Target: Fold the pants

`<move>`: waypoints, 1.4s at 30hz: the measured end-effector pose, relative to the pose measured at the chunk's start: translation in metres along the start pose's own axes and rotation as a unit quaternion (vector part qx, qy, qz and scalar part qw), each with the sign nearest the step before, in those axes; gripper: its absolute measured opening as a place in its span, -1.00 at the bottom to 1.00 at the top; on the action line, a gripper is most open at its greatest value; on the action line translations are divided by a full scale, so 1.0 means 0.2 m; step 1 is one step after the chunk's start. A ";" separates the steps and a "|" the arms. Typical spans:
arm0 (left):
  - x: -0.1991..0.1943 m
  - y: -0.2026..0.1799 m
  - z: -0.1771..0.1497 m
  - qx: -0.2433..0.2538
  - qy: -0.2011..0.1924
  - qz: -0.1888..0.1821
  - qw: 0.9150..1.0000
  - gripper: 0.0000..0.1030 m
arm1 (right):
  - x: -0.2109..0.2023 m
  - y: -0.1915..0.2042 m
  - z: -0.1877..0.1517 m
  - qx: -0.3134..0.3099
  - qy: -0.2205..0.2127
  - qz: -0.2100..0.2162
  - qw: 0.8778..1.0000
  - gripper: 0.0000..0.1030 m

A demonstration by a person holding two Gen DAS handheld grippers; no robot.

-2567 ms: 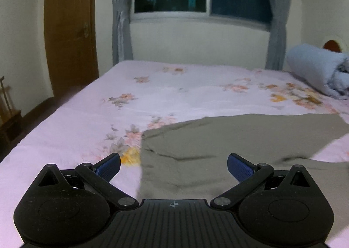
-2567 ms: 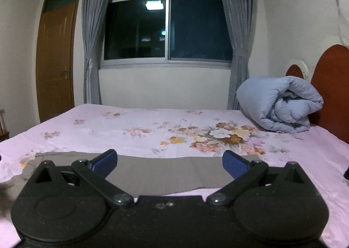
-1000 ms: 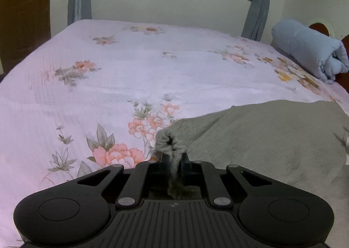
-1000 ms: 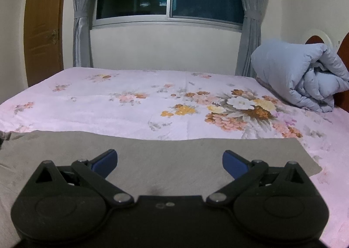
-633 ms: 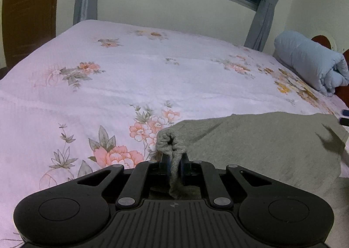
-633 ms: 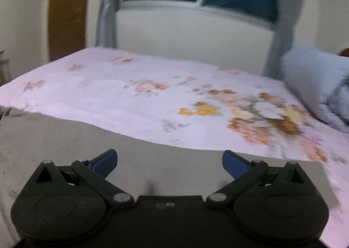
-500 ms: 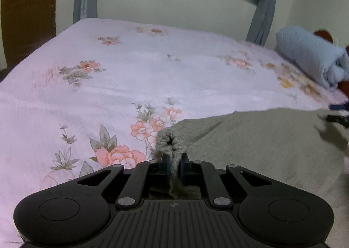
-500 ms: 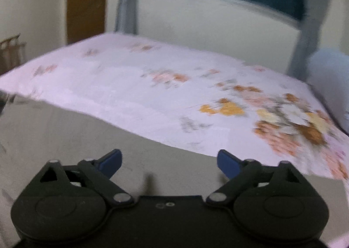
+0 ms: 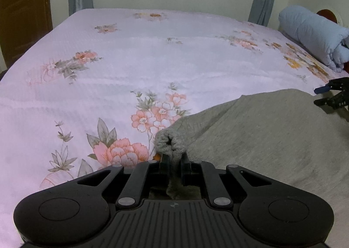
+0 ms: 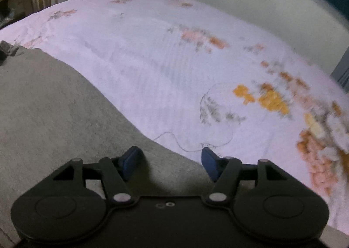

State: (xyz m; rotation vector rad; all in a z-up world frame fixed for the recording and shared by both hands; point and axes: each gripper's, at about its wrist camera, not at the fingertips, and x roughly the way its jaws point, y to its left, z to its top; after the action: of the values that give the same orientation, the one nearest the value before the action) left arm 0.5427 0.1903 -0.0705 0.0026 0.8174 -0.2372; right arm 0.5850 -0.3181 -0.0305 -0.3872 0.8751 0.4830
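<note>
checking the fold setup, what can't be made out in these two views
- Left wrist view: the pants run off the right edge; the corner pinched by the left gripper is hidden between its fingers.
- Right wrist view: motion blur smears the bedsheet flowers; the right gripper body covers the near pants edge.

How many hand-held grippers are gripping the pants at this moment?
1. The left hand-held gripper is shut on a bunched corner of the pants; the right hand-held gripper is open above their far edge.
</note>
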 end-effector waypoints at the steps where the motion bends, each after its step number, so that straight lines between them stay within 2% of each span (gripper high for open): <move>1: 0.00 0.00 0.00 -0.001 0.001 -0.001 1.000 -0.83 | 0.01 -0.02 0.00 0.006 0.005 0.009 1.000 0.12; 2: 0.00 0.00 0.00 -0.001 0.001 -0.001 1.000 -0.83 | 0.02 -0.02 0.00 0.001 0.009 0.012 1.000 0.13; 4: 0.00 0.00 0.00 -0.001 0.001 -0.001 1.000 -0.83 | 0.02 0.00 0.00 -0.016 0.014 0.022 1.000 -0.08; 6: 0.00 0.00 0.00 -0.001 0.001 -0.001 1.000 -0.83 | 0.01 0.03 0.02 -0.031 0.020 0.036 0.999 -0.80; 8: 0.00 0.00 0.00 0.000 0.001 0.000 1.000 -0.83 | -0.01 0.06 0.03 -0.051 0.029 0.032 0.998 -1.00; 16: -0.03 0.00 0.00 -0.004 -0.013 0.001 1.000 -0.83 | -0.22 0.12 0.02 -0.075 -0.014 0.007 0.997 -1.00; 21: -0.16 0.01 0.00 -0.017 -0.058 -0.016 0.998 -0.83 | -0.40 0.19 -0.03 -0.075 -0.043 -0.002 0.996 -1.00; 27: -0.45 0.02 -0.02 -0.023 -0.122 -0.063 0.990 -0.83 | -0.80 0.34 -0.14 -0.072 -0.073 -0.016 0.995 -1.00; 30: -0.61 0.01 -0.07 -0.011 -0.144 -0.088 0.986 -0.83 | -1.02 0.47 -0.22 -0.068 -0.082 -0.017 0.994 -1.00; 35: -0.80 0.04 -0.31 -0.017 -0.160 -0.112 0.981 -0.80 | -1.32 0.77 -0.43 -0.074 -0.084 -0.021 0.993 -1.00; 37: -0.85 0.08 -0.47 -0.051 -0.156 -0.095 0.982 -0.27 | -1.36 0.90 -0.53 -0.080 -0.078 -0.019 0.994 -1.00; 38: -0.87 0.11 -0.55 -0.067 -0.150 -0.081 0.983 0.33 | -1.35 0.96 -0.59 -0.085 -0.069 -0.019 0.994 -1.00; 39: -0.90 0.13 -0.63 -0.093 -0.140 -0.060 0.984 0.65 | -1.32 1.02 -0.66 -0.089 -0.057 -0.021 0.994 -1.00; 40: -0.92 0.15 -0.71 -0.123 -0.133 -0.056 0.982 0.65 | -1.29 1.06 -0.71 -0.086 -0.044 -0.020 0.995 -1.00; 42: -0.99 0.17 -0.85 -0.175 -0.111 -0.077 0.975 0.65 | -1.22 1.11 -0.81 -0.079 -0.026 -0.018 0.996 -1.00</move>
State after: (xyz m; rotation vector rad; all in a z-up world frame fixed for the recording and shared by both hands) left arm 0.2965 0.2799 -0.0469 -0.4127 0.6268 -0.2317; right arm 0.2263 -0.2764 0.0425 -0.5316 0.7816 0.5290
